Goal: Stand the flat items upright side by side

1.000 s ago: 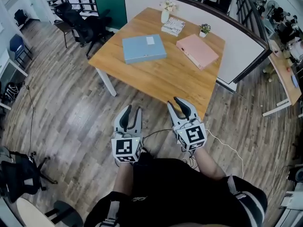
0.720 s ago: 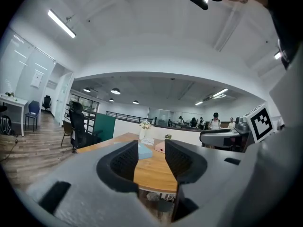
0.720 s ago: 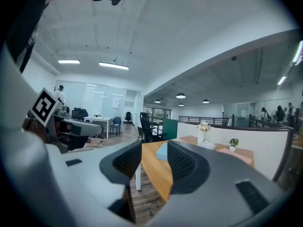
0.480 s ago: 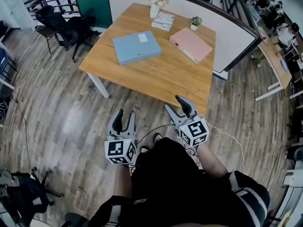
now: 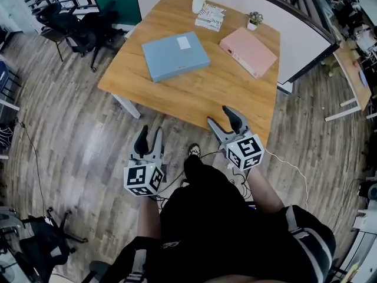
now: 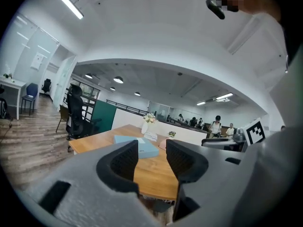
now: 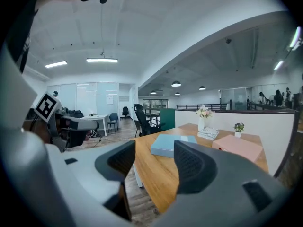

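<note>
We hold the left gripper (image 5: 149, 136) and right gripper (image 5: 222, 118) before the tabletop (image 5: 206, 93), fingers empty and just opening wider; on it a blue folder (image 5: 175, 55) and pink folder (image 5: 248, 51) lie flat.

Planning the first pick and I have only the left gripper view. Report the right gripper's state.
Observer: The right gripper is empty. Its jaws have just been opening and stand apart, with nothing between them.
Operator: Now locate the pink binder.
Observer: The pink binder lies flat on the far right part of the table, near a small potted plant and apart from the blue file.
</note>
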`<move>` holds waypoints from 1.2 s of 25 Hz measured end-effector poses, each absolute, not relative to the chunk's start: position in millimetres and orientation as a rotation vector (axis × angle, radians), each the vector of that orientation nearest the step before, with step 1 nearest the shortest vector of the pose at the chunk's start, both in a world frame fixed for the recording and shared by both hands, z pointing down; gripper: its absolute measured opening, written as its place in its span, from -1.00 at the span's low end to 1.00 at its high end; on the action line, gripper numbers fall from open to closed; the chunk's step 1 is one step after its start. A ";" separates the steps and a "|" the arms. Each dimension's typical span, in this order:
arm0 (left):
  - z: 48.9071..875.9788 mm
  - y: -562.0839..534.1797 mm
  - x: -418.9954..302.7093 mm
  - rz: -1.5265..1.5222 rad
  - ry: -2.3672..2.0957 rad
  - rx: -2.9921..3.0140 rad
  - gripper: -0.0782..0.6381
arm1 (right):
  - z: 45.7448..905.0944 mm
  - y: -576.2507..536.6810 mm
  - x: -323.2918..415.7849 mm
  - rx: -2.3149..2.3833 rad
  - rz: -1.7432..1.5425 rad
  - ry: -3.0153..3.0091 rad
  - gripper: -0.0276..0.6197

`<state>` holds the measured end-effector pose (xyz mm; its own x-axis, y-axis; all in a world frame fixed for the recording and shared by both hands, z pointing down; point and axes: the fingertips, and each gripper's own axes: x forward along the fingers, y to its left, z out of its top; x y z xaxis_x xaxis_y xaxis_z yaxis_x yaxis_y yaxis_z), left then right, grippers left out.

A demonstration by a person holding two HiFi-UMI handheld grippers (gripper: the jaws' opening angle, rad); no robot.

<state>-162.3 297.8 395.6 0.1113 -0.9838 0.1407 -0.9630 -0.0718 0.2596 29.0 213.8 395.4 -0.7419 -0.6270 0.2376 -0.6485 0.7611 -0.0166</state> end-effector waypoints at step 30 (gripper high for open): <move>491.9 -38.5 -300.2 0.121 -1.620 1.887 -0.10 | 459.0 -114.7 -61.3 0.981 0.430 -2.541 0.04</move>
<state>-300.2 -38.5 491.9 0.2359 -0.8558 0.4605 -0.9146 -0.0353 0.4028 -61.3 -114.7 459.0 -0.6833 -0.5733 0.4522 -0.6901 0.7094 -0.1434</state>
